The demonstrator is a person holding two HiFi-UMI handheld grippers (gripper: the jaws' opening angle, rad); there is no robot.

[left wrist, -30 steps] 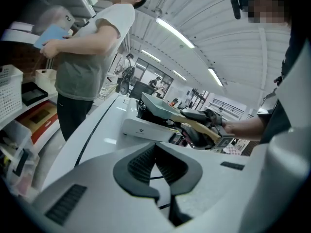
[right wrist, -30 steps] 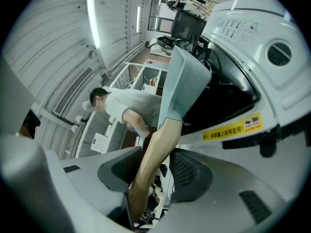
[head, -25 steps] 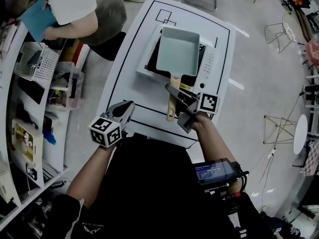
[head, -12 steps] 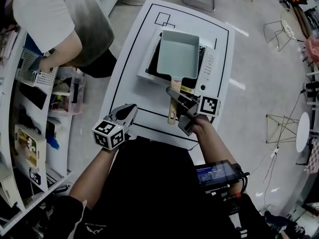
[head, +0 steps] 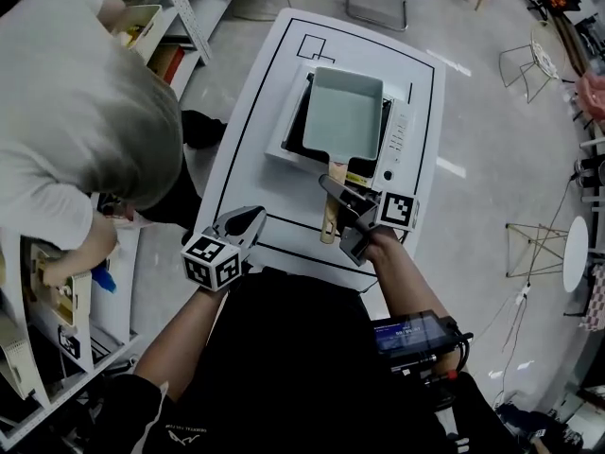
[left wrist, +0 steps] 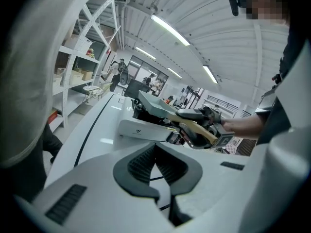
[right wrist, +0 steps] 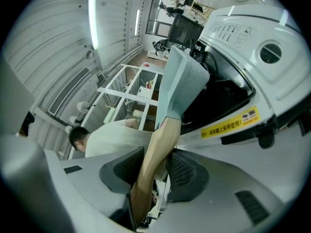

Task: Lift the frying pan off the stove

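Since the earlier frame, the bystander (head: 85,130) in the grey shirt has moved down the left edge of the head view and now bends over the shelf unit (head: 38,348); both grippers hold nearly the same places as before. At present the frying pan (head: 342,113), a pale rectangular pan, sits flat on the black top of the white stove (head: 395,138), which stands on the far half of the white table (head: 255,173). Its wooden handle (right wrist: 156,149) projects toward the operator over the stove's front edge. Right gripper (head: 335,213): the jaws are closing around this handle; the handle runs between the two ribbed pads and lies close against them, with a thin gap visible beside one pad lower down, so a firm clamp is not yet shown. Left gripper (head: 248,223): it hovers above the near left part of the table, well apart from the pan, with the jaws together and nothing between them.
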